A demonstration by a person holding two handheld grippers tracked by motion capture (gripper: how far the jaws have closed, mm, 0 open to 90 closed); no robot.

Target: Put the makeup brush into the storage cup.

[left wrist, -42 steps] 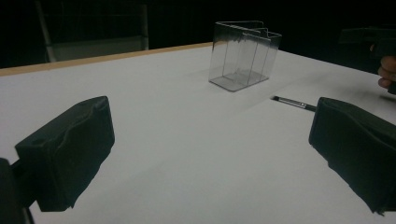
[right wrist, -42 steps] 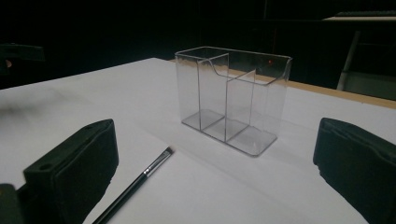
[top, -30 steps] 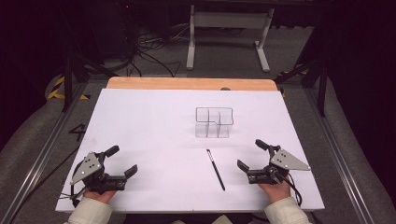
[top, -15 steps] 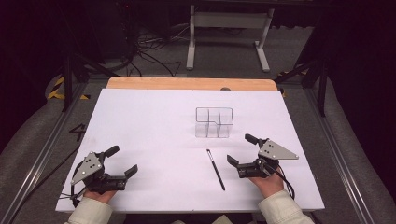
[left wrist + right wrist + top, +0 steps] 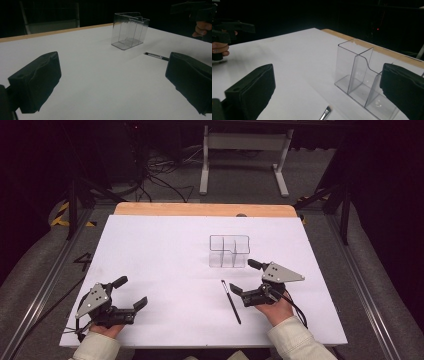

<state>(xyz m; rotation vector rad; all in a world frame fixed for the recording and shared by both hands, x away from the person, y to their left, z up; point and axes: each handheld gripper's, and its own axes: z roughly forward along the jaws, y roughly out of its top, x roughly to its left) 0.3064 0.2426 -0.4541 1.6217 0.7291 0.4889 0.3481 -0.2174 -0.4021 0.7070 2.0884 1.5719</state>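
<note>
Holding my right gripper [image 5: 246, 277] released, jaws apart, just right of the thin brush [image 5: 231, 301] lying flat on the white table [image 5: 160, 260]; clear divided organizer [image 5: 229, 251] just beyond; left gripper [image 5: 131, 291] also released, near corner

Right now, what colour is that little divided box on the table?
Colourless: the clear plastic divided box is see-through, best seen in the right gripper view.

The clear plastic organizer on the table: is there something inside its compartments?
The clear organizer looks empty: through its walls only its bare floor shows. The brush lies outside it on the white table. Nothing covers the compartments.
</note>
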